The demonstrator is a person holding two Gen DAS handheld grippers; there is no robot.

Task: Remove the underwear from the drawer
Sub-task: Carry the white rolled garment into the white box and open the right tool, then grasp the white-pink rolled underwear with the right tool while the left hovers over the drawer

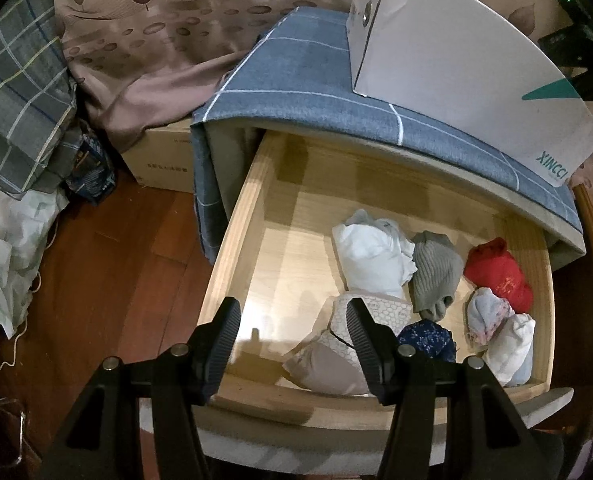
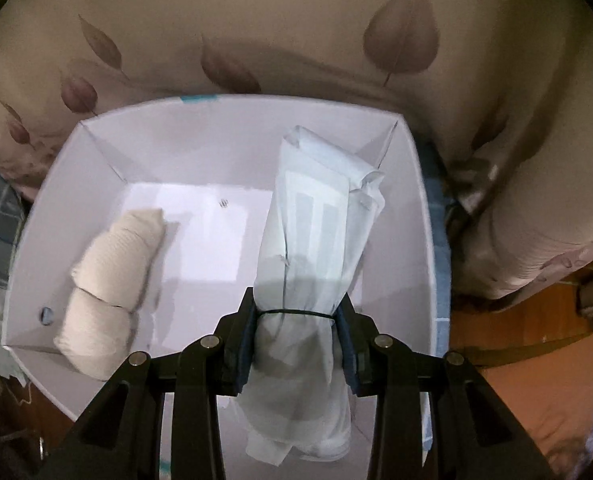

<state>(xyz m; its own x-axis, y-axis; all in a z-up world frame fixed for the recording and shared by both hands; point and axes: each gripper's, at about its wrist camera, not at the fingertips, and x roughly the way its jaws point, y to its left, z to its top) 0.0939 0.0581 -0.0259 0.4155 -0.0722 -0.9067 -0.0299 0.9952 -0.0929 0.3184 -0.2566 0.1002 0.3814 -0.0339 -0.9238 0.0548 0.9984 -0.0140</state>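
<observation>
Right claw (image 2: 296, 316) clamped on a pale folded underwear bundle (image 2: 308, 240), held over the white box (image 2: 216, 136) beside a cream roll (image 2: 112, 276). Left claw (image 1: 292, 316) spread wide, holding nothing, above the open wooden drawer (image 1: 248, 216) containing further rolled underwear (image 1: 372, 256).

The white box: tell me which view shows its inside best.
The right wrist view. It looks down into the open white box, showing a cream roll on its floor and the pale bundle held in the right gripper. The left wrist view shows only the box's outside wall, standing on the blue cover above the drawer.
</observation>
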